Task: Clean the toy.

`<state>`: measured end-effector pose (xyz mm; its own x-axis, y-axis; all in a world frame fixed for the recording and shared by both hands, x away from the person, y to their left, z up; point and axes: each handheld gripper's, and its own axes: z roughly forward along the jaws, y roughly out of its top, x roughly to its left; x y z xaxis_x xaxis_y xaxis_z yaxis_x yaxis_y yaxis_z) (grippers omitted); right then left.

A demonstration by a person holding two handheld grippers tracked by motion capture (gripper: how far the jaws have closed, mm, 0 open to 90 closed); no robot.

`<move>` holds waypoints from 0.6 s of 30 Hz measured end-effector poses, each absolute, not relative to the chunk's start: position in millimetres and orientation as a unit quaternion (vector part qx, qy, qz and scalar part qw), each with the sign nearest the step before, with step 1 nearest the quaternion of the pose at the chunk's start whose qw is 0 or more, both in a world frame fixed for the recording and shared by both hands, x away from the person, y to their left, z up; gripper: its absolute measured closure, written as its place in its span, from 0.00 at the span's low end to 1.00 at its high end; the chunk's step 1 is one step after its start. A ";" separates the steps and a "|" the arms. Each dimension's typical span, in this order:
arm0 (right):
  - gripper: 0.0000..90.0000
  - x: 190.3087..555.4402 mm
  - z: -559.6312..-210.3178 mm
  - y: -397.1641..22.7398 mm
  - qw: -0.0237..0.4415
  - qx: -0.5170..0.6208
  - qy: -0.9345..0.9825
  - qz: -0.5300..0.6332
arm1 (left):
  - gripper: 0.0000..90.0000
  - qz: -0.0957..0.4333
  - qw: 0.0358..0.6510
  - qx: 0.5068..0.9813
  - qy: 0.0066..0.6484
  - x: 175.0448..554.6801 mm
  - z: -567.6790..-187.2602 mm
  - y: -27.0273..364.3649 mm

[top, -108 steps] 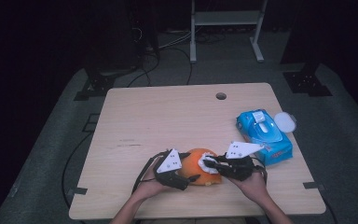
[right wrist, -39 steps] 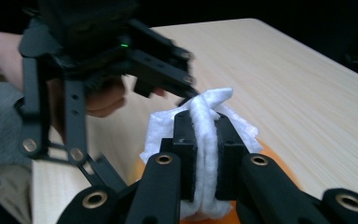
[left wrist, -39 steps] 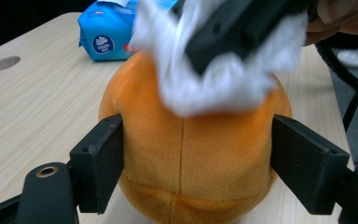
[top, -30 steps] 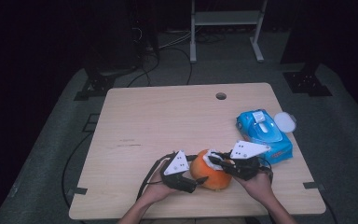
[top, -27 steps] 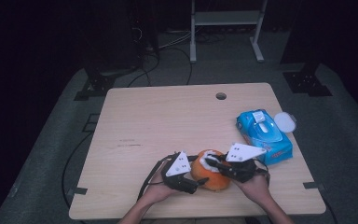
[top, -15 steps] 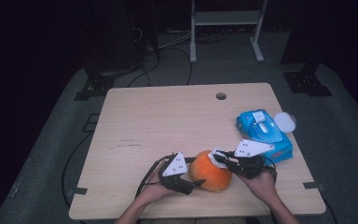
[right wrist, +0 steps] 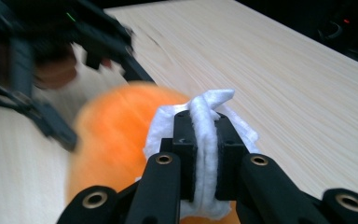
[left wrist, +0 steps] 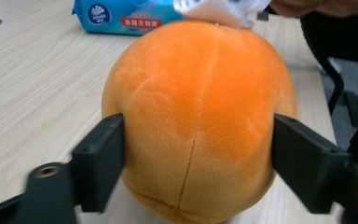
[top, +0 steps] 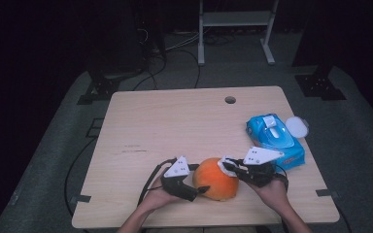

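Note:
An orange plush ball [top: 216, 179] sits on the wooden table [top: 175, 126] near its front edge. My left gripper [top: 200, 190] reaches it from the left. In the left gripper view its two jaws [left wrist: 198, 149] flank the ball [left wrist: 196, 93] and touch both sides; they have just been opening with the ball between them. My right gripper [top: 227, 166] comes in from the right and is shut on a folded white wipe [top: 225, 163]. The right gripper view shows the wipe [right wrist: 209, 100] pinched between the jaws [right wrist: 204, 135], resting on top of the ball [right wrist: 112, 135].
A blue pack of wet wipes [top: 274, 138] lies at the right edge of the table, with a white round lid [top: 297, 126] beside it. A cable hole [top: 230, 100] sits near the far edge. Metal stand legs and cables are on the floor beyond.
The right gripper with the wipe has shifted a little to the right over the ball's top. The ball and the left hand stay about where they were.

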<state>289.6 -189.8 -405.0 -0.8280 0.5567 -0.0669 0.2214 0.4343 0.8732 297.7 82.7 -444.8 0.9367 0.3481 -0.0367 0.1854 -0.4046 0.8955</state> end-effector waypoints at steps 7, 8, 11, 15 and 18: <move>0.90 282.6 -403.6 -171.5 0.156 0.196 0.830 0.498 | 0.25 0.098 0.516 0.839 0.144 296.9 -446.6 80.3; 0.90 284.0 -403.8 -173.4 0.153 0.200 0.830 0.498 | 0.27 0.094 0.509 0.842 0.151 298.7 -447.4 85.6; 0.90 287.8 -406.7 -181.1 0.162 0.209 0.831 0.490 | 0.28 0.083 0.509 0.842 0.157 300.9 -448.8 91.8; 0.90 289.2 -409.5 -185.4 0.155 0.228 0.825 0.493 | 0.11 0.086 0.533 0.828 0.154 300.3 -438.5 80.1; 0.90 288.4 -409.4 -176.8 0.136 0.217 0.823 0.506 | 0.10 0.094 0.527 0.832 0.147 299.2 -437.7 74.3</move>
